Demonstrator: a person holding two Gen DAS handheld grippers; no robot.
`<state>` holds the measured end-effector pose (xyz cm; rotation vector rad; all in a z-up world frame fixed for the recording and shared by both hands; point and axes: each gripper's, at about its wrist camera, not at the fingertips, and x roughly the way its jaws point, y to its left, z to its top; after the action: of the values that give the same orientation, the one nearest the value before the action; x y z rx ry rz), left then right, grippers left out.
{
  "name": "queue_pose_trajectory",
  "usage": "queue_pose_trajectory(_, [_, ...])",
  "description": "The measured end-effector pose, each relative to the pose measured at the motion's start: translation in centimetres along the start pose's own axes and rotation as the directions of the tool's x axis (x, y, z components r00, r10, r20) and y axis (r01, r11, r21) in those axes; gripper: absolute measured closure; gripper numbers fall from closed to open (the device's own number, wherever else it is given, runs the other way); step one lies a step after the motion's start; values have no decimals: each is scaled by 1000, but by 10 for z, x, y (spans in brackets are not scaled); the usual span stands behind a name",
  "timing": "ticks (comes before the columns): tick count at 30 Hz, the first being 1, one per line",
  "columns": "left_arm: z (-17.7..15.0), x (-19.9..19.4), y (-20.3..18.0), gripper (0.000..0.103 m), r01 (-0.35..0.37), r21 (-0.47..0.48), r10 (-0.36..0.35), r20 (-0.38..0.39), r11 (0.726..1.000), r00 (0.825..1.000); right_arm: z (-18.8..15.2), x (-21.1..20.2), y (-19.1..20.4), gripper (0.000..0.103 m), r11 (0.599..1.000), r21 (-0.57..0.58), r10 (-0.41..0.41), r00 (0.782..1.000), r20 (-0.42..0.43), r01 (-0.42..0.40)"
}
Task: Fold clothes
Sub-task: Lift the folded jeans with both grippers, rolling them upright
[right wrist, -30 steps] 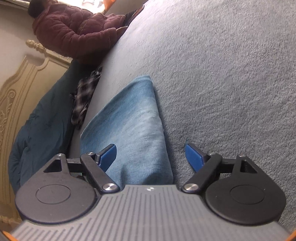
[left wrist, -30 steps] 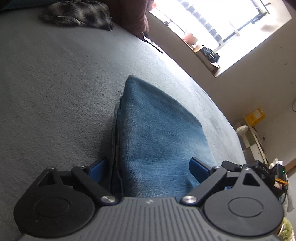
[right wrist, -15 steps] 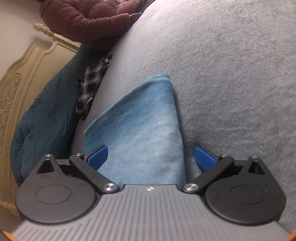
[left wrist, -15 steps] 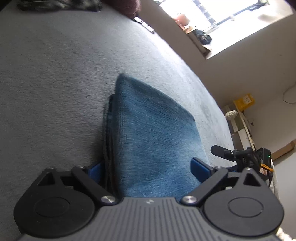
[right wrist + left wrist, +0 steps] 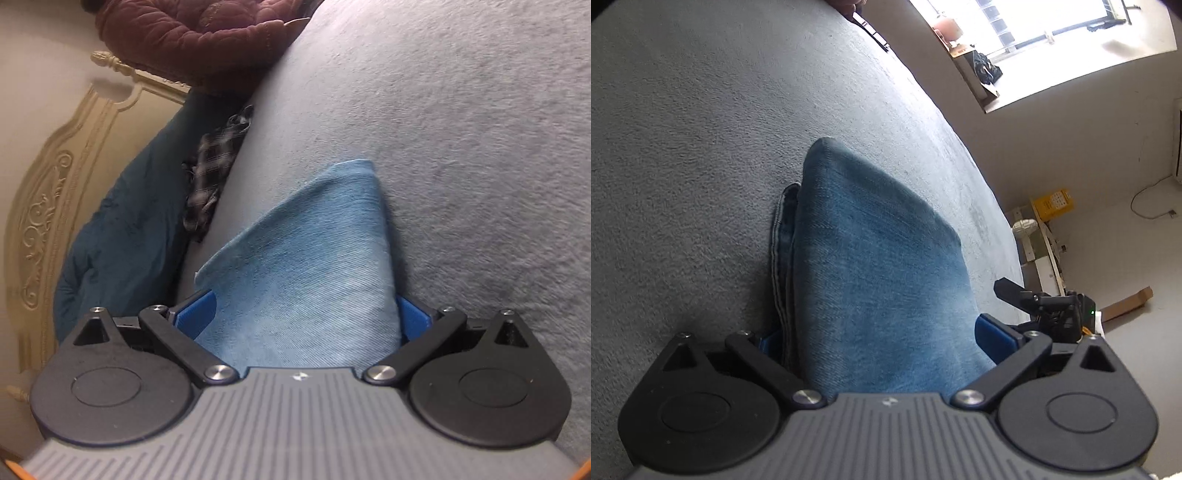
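Both grippers have slid in closer over the folded jeans since a second ago, so the denim now fills more of each view, and the checked shirt has dropped out of the top of my left view.

I see the jeans lying folded on the grey blanket, a blue wedge running up from the lower centre of both frames to a rounded corner near the middle. In my left view a stitched seam edge shows along the left side of the stack.

My left gripper straddles the near end of the jeans with its jaws spread wide; the right blue pad sits clear of the cloth, the left pad is mostly hidden behind the seam edge, and I see no pinch. My right gripper also has its jaws standing wide, a blue pad just beside each side of the denim without squeezing it. Part of that right gripper shows at the right of my left view.

Further out in my right view, a checked shirt lies crumpled at the blanket's edge, left of centre, against a dark teal quilt. A maroon padded jacket sits at the top, and a carved cream headboard fills the left edge. A bright window takes the upper right of my left view.
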<state>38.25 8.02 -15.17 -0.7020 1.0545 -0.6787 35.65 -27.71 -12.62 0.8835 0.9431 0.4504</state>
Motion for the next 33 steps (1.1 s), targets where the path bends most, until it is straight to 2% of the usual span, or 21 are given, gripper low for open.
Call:
queue_pose_trajectory(6, [-14, 1, -3, 5, 26, 65, -25, -21, 998, 999, -27, -14, -8, 27, 999, 25, 50, 996, -73, -48])
queue_pose_trajectory(9, [-10, 7, -6, 2, 28, 48, -27, -23, 998, 999, -19, -6, -16, 31, 995, 68, 83, 994, -73, -78])
queue_pose_trajectory(11, [-9, 11, -10, 1, 17, 43, -16, -24, 999, 1000, -13, 3, -17, 39, 992, 82, 98, 993, -68, -92])
queue_pose_trajectory(13, [-9, 9, -13, 2, 10, 37, -9, -25, 999, 1000, -14, 8, -11, 44, 996, 68, 67, 996, -63, -62])
queue_pose_trajectory(15, [-10, 4, -17, 2, 24, 14, -24, -31, 1000, 999, -19, 4, -2, 52, 998, 59, 39, 998, -58, -35])
queue_pose_trajectory(17, [-14, -1, -22, 4, 35, 3, -35, -38, 999, 999, -26, -6, 0, 69, 994, 98, 52, 997, -49, -47])
queue_pose_trajectory(19, [-19, -6, -28, 4, 43, 1, -43, -44, 999, 998, -31, -17, 3, 75, 991, 117, 64, 997, -40, -59])
queue_pose_trajectory(24, [-42, -17, -51, 5, 34, 24, -33, -72, 999, 997, -46, -39, 22, 76, 996, 86, 28, 999, -43, -24])
queue_pose_trajectory(27, [-54, -28, -64, 6, 51, 4, -50, -86, 999, 995, -56, -60, 34, 76, 997, 79, 16, 999, -41, -13])
queue_pose_trajectory(33, [-76, -60, -124, 7, 112, 69, -107, -66, 991, 992, -71, -121, 64, 77, 999, 17, 35, 999, -1, -35])
